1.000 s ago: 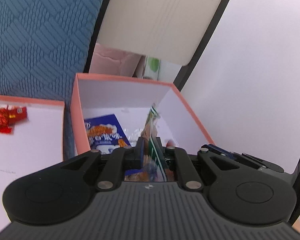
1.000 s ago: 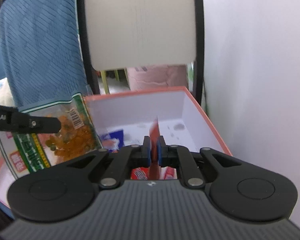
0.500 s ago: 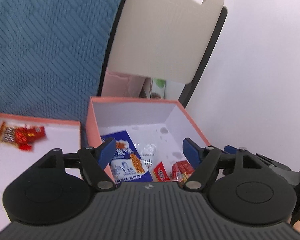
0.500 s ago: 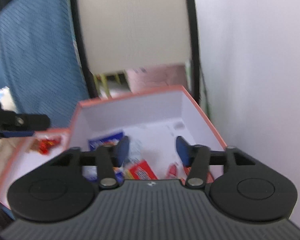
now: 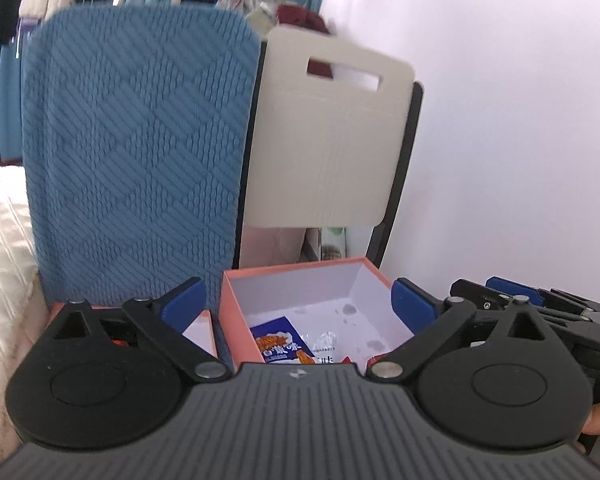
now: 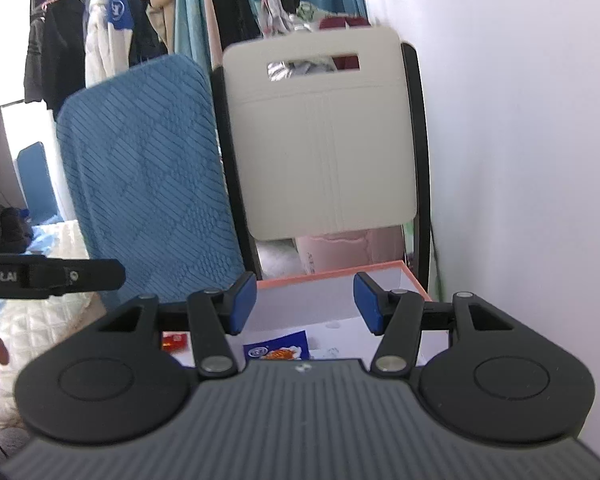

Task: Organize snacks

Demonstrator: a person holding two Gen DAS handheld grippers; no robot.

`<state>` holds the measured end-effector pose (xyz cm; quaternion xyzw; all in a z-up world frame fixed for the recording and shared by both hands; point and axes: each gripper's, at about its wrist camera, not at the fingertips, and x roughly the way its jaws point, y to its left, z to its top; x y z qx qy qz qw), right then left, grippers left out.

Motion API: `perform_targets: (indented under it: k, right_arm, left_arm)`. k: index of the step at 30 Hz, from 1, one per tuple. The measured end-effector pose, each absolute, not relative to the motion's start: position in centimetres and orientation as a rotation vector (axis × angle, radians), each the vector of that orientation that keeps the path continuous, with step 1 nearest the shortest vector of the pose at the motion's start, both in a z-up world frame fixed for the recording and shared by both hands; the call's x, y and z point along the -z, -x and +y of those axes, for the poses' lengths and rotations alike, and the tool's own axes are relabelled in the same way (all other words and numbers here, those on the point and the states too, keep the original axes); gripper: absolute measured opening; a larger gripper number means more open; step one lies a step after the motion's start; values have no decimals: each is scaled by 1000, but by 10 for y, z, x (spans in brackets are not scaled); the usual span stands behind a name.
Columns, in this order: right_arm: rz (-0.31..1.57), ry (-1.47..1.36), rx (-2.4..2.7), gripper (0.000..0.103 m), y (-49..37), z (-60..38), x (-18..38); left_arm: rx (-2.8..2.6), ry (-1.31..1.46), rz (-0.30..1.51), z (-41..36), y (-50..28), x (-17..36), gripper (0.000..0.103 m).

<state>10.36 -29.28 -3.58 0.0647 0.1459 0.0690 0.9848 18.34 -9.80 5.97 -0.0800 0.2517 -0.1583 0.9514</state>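
Left wrist view showed the left tongs (image 5: 296,304) spread wide and holding nothing above the salmon box (image 5: 236,320), likely raised clear to fetch more snacks. The right tongs (image 6: 305,307) were likewise wide and bare. Inside the box lay a blue packet (image 5: 278,338), a clear wrapper (image 5: 324,340) and red packets; its lid (image 5: 200,334) sat beside it.

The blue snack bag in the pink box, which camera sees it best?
The left wrist view. There the blue snack bag lies on the floor of the pink box, with its orange picture showing between the open left tool's fingers. The right wrist view shows only its top strip above the tool body.
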Motion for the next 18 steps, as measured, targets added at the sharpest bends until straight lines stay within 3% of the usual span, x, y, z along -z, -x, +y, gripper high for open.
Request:
perform_targets:
  k: [18]
  right_arm:
    - [308, -120, -118, 56, -27, -261, 53]
  left_arm:
    - [314, 128, 424, -75, -104, -66, 101]
